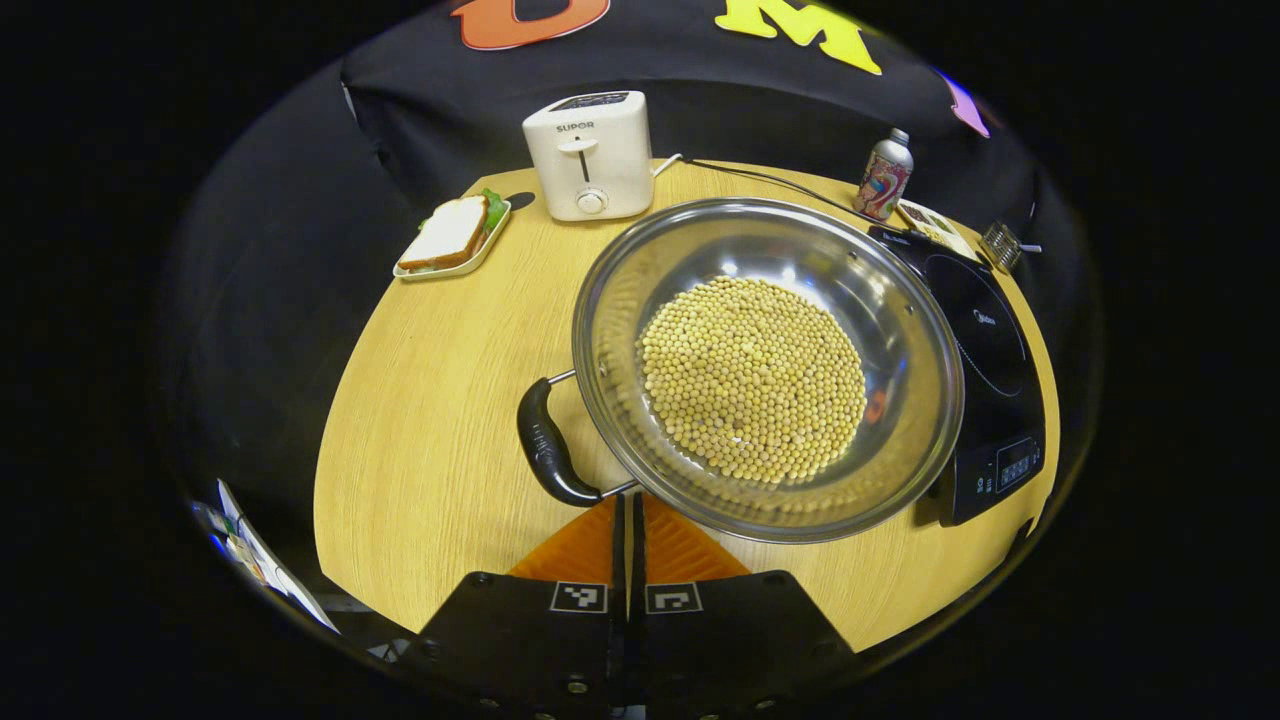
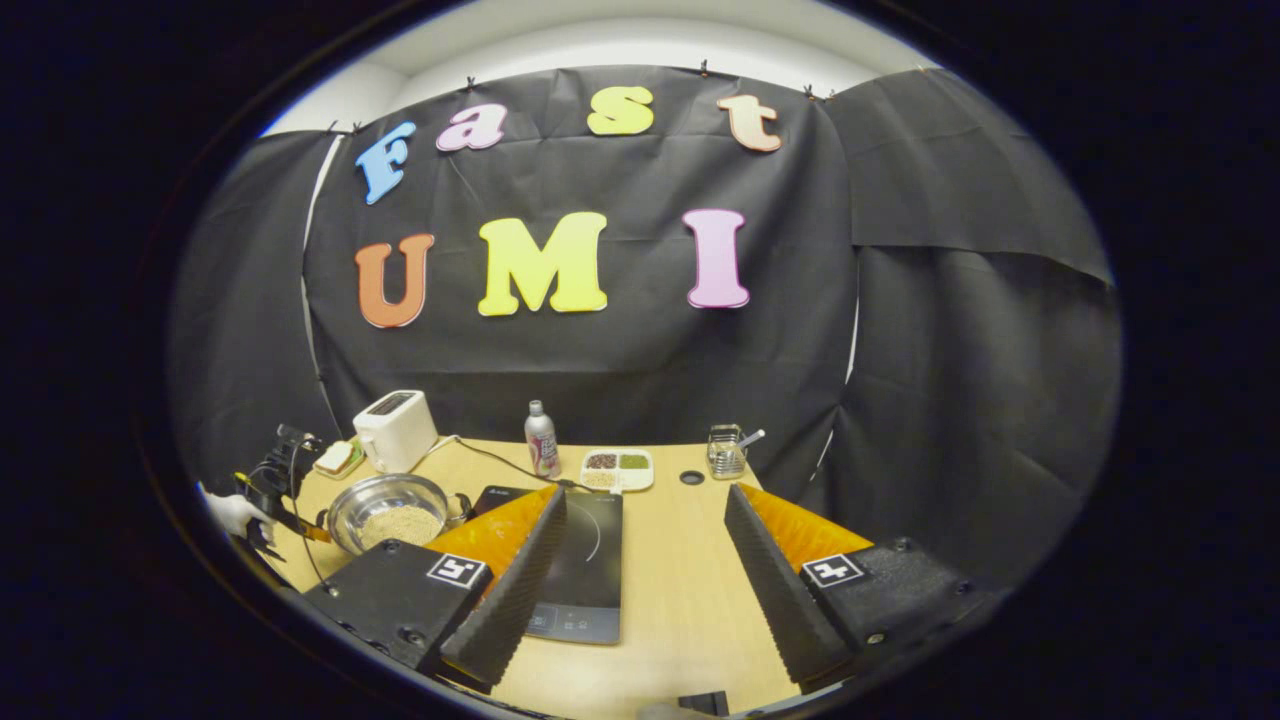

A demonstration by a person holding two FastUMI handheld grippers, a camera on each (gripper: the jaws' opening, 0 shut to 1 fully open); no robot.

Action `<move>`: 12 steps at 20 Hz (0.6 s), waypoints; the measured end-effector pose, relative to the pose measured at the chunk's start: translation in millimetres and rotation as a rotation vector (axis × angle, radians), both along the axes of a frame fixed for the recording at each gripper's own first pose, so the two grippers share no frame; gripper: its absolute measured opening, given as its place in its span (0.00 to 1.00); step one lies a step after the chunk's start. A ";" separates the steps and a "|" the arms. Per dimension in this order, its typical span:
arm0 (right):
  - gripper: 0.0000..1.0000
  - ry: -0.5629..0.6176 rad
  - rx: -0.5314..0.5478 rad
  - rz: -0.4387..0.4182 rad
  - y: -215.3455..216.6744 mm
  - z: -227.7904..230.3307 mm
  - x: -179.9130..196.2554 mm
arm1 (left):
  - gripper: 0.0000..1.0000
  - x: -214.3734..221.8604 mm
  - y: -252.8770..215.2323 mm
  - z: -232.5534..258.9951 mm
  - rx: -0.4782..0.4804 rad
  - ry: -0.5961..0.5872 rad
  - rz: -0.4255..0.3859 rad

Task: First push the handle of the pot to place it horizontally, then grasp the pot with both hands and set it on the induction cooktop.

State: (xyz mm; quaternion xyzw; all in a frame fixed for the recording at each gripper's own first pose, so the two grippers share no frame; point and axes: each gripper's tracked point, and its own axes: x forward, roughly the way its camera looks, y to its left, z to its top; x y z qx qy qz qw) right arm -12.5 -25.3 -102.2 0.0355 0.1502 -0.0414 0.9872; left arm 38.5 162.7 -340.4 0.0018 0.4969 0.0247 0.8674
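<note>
Shiny steel makes up the pot (image 1: 768,368), and it is full of little yellow beans (image 1: 752,378). It sits on the wooden counter (image 1: 440,400), just beside the induction cooktop (image 1: 985,370), not on it yet. Its right edge seems to hang a bit over the cooktop's side. In the right gripper view the pot (image 2: 388,510) is far off to the left, and the flat dark cooktop (image 2: 585,560) lies right in front.

The black handle (image 1: 545,445) sticks out from the pot's left side. The left gripper (image 1: 628,530) has its two fingers pressed together with nothing between them. Its tip is just beside the near end of the handle; I cannot tell if it touches. I think the fingers are held together to make one firm poking end for pushing the handle round.

The right gripper (image 2: 640,570) has its fingers wide apart and holds nothing. It hangs over the cooktop, probably waiting for its turn to grab the pot's other side. That view also shows the other gripper held by a gloved hand (image 2: 235,515) next to the pot.

The white toaster (image 1: 590,155) at the back says "SUPOR". There is small writing on the cooktop and on the bottle (image 1: 884,178), but it is too tiny to read.

A sandwich (image 1: 450,235) on a small tray stays out of the way.
</note>
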 end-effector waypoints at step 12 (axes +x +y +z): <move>0.98 0.005 -0.020 -0.010 -2.1 1.8 -6.1 | 0.00 23.5 27.9 0.6 -0.001 -0.016 0.053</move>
